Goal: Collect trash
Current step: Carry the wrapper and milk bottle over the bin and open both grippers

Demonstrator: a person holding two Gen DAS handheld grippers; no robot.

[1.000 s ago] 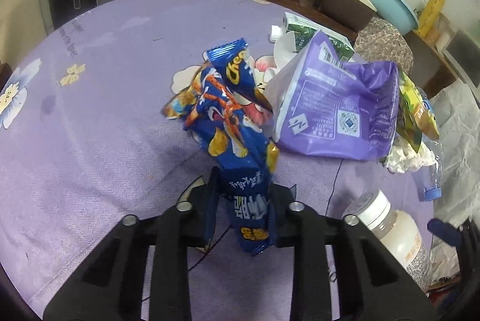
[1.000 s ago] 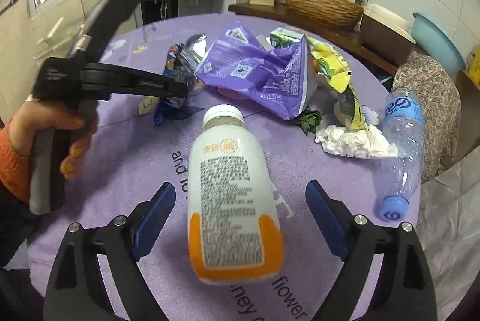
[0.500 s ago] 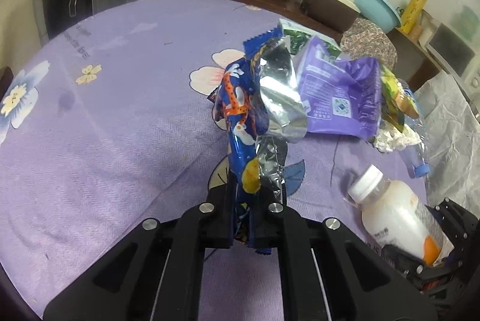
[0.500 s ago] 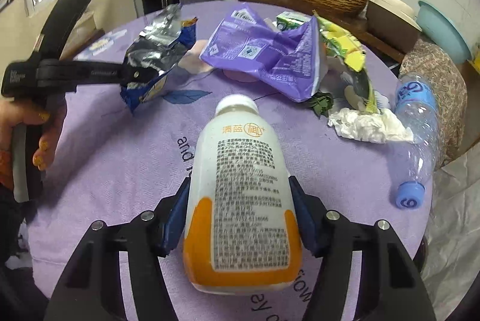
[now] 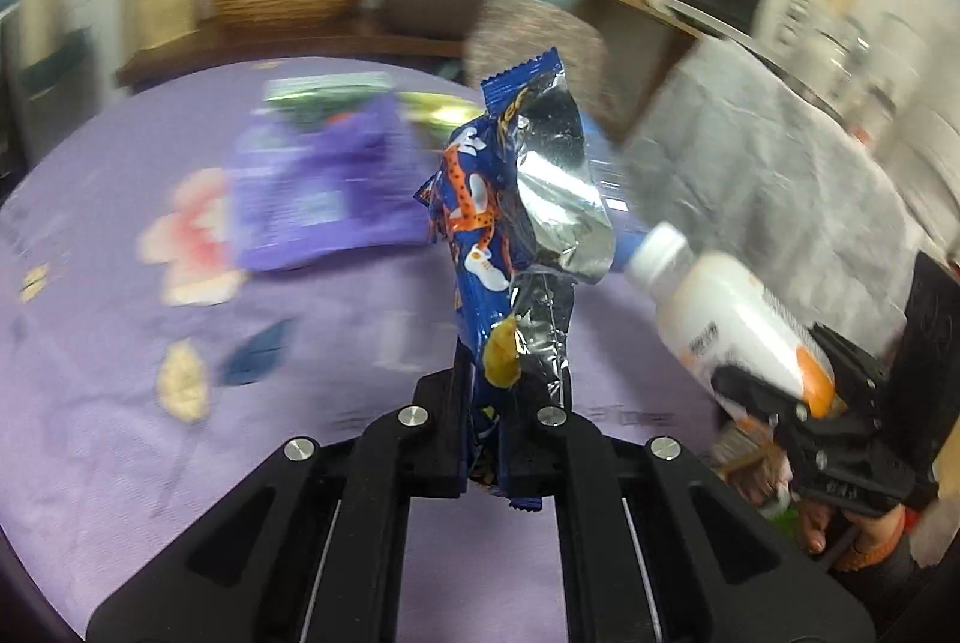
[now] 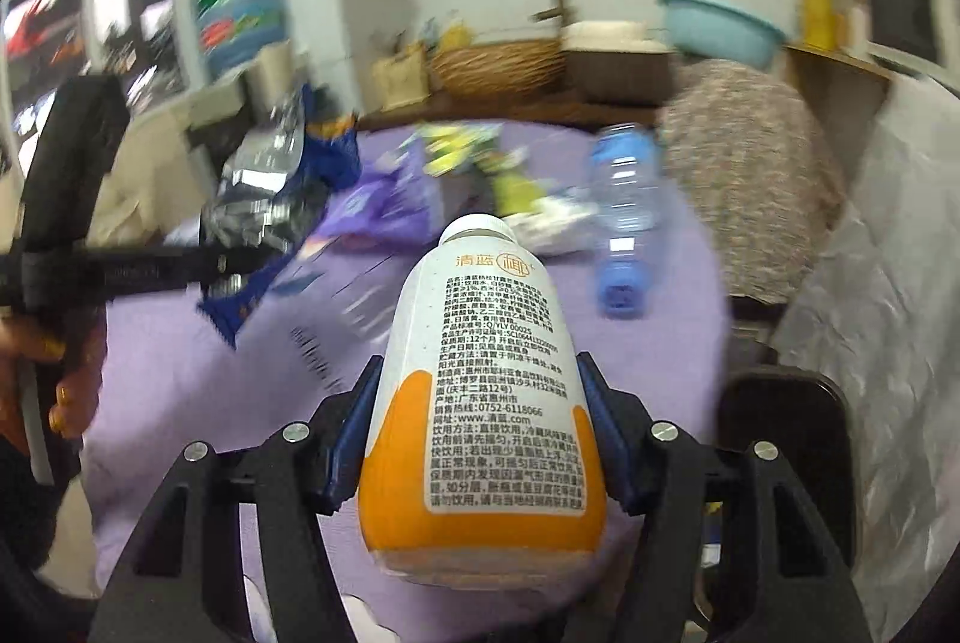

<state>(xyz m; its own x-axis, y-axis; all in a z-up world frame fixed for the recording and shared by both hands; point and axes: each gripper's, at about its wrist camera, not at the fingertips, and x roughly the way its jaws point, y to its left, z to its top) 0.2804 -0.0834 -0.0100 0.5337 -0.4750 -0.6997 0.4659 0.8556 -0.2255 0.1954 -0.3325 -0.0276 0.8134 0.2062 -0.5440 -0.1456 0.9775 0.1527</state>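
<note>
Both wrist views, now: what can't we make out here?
- Left wrist view: purple bag and carton behind it are motion-blurred; print unreadable.
- Left wrist view: lower end of the chip bag is hidden between the left gripper jaws.
- Right wrist view: base of the white and orange bottle, held by the right gripper, hides the table under it.
- Right wrist view: clear bottle label is smeared.
- No bin identifiable in either view.

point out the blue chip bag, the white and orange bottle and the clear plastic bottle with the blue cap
blue foil chip bag [image 5: 480,235], left wrist view, on its printed blue front
white and orange drink bottle [image 6: 486,403], right wrist view, on its label
clear plastic bottle with blue cap [image 6: 624,199], right wrist view, on its clear body
</note>
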